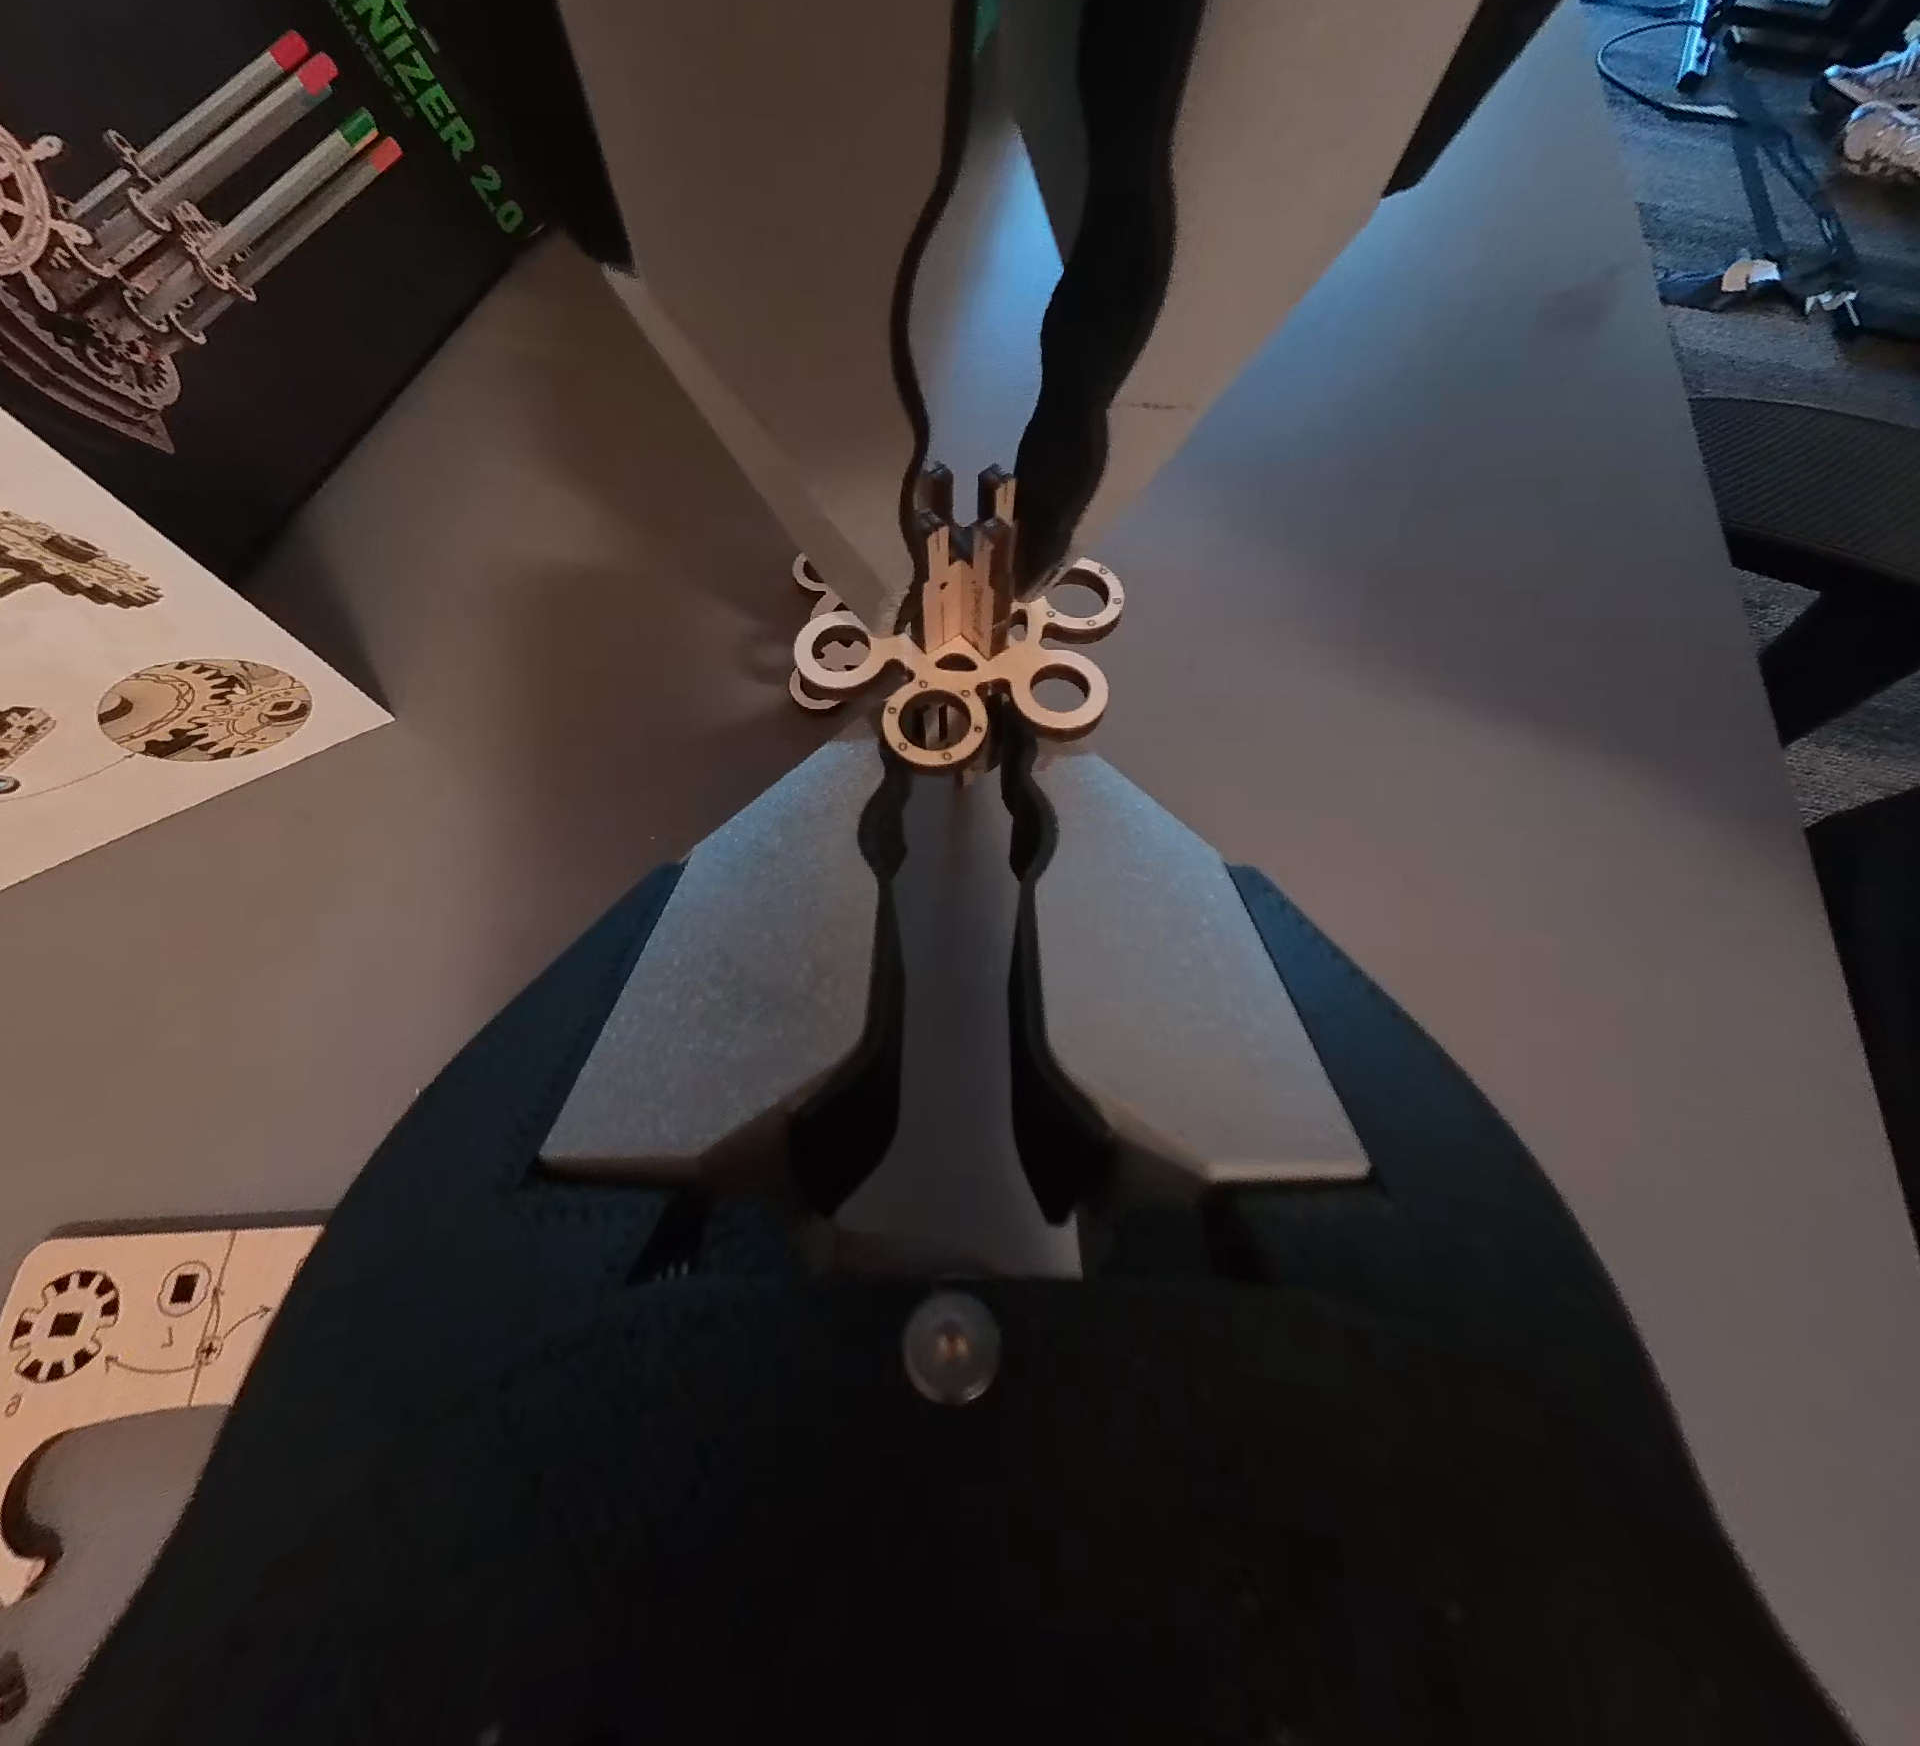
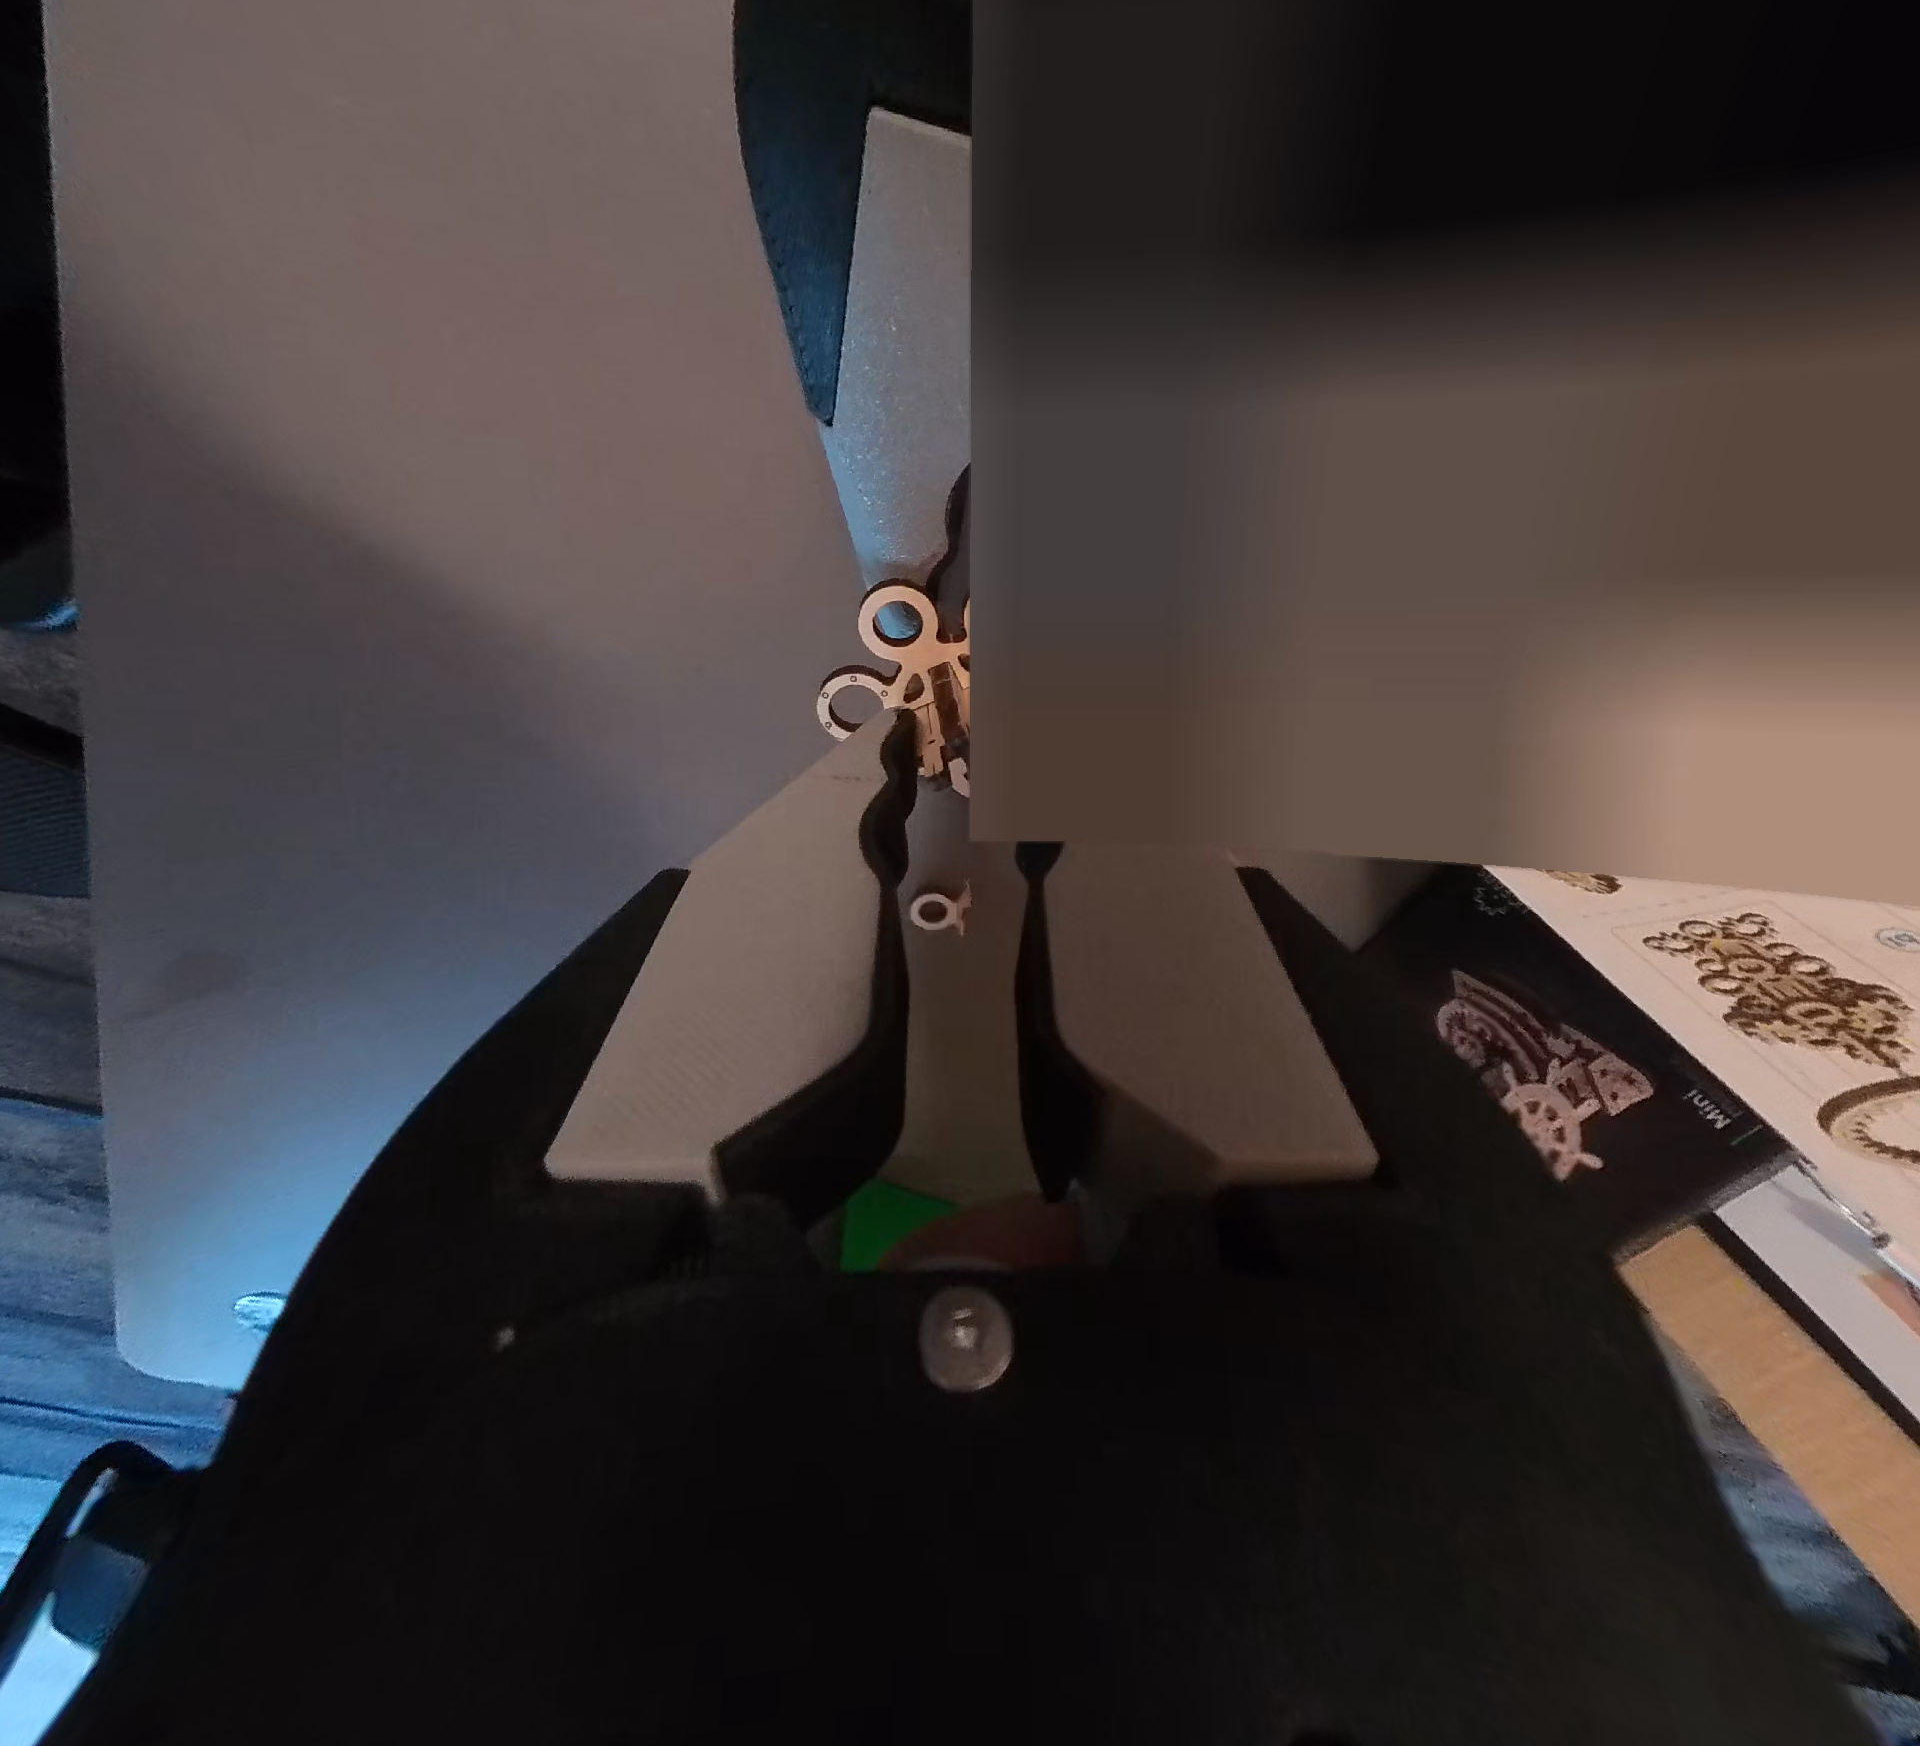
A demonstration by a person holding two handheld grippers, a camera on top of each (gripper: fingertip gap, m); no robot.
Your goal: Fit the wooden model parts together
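A pale wooden ring plate (image 1: 1060,694) with several round loops sits on an upright slotted wooden post (image 1: 966,579), held above the grey table (image 1: 1351,553). My left gripper (image 1: 958,777) comes from below and is shut on the post's lower end under the plate. My right gripper (image 1: 982,501) comes from above and is shut on the post's top. In the right wrist view the ring plate (image 2: 894,647) and post (image 2: 938,720) lie at my right gripper (image 2: 940,761). A blurred patch hides its right fingertip there.
A black product box (image 1: 208,190), a printed instruction sheet (image 1: 125,657) and a laser-cut wooden parts sheet (image 1: 114,1322) lie to the left. A small loose ring piece (image 2: 935,912) lies on the table. The table edge, floor cables and a chair (image 1: 1818,470) are on the right. Left and right tips are no more than a few centimetres apart.
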